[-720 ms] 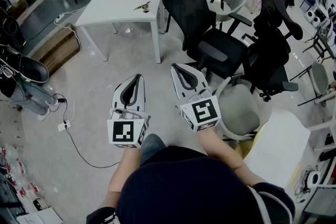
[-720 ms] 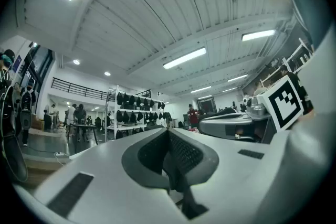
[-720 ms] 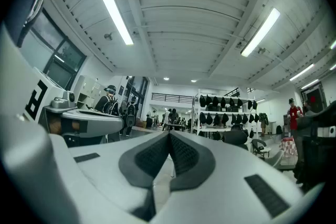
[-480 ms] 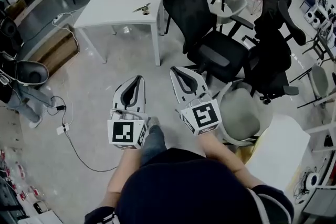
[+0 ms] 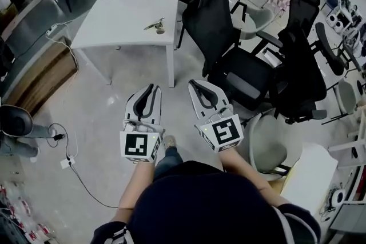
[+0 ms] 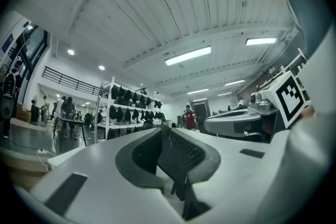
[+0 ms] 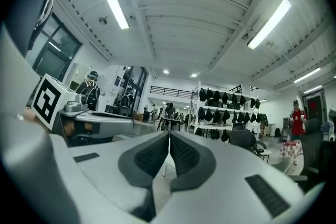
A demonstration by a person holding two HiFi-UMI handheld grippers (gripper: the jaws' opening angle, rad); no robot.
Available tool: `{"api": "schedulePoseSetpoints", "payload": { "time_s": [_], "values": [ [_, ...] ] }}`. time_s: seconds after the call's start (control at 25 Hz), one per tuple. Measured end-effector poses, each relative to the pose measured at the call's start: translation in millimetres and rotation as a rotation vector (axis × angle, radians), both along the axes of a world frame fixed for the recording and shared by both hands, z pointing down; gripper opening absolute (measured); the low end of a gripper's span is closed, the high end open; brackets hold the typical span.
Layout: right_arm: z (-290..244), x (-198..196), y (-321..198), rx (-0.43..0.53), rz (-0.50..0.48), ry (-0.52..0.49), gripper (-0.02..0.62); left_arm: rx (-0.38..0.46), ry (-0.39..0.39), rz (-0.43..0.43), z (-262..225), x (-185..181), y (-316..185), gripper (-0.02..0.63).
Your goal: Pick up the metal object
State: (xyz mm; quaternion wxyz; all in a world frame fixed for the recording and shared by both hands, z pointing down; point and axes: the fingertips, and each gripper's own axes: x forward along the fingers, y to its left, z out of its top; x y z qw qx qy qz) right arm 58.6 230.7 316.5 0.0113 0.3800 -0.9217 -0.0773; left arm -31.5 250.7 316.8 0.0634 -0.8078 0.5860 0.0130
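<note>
The metal object is small and grey and lies near the right edge of a white table at the upper left of the head view. Both grippers are held above the floor, well short of the table. My left gripper is shut with nothing between its jaws, and its closed pads show in the left gripper view. My right gripper is beside it, also shut and empty, with its jaws pressed together in the right gripper view. Neither gripper view shows the metal object.
Black office chairs crowd the floor just right of the table, and a grey chair stands by my right arm. A cable and power strip lie on the floor at left, beside a wooden platform.
The view has moved forward: the table and chairs sit lower and nearer in the head view. Both grippers stay shut and side by side.
</note>
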Motion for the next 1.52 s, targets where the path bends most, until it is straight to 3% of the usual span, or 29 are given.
{"api": "schedulePoseSetpoints", "payload": {
  "time_s": [0.16,0.44,0.64,0.92,1.2,1.52],
  "values": [
    [7.3,-35.8,-62.8,0.008,0.016,0.013,0.028,0.015,-0.015,0.008,5.6,-43.2,-63.0,0.107],
    [5.5,-76.6,-144.6,-0.032,0.065,-0.010,0.028,-0.027,-0.018,0.026,8.7,-91.1,-152.4,0.137],
    [11.7,-86.3,-183.5,-0.053,0.077,-0.019,0.028,-0.062,-0.007,0.036,22.0,-99.6,-191.5,0.162],
    [11.0,-106.2,-249.3,0.001,0.057,-0.008,0.028,-0.079,-0.015,0.029,33.5,-117.0,-250.6,0.196],
    [22.2,-125.0,-355.9,-0.007,0.020,-0.005,0.028,-0.076,-0.080,0.011,40.9,-122.1,-352.7,0.207],
    [51.4,-139.8,-483.1,0.025,-0.060,0.072,0.028,-0.145,-0.146,-0.016,79.8,-119.8,-475.6,0.207]
  ]
}}
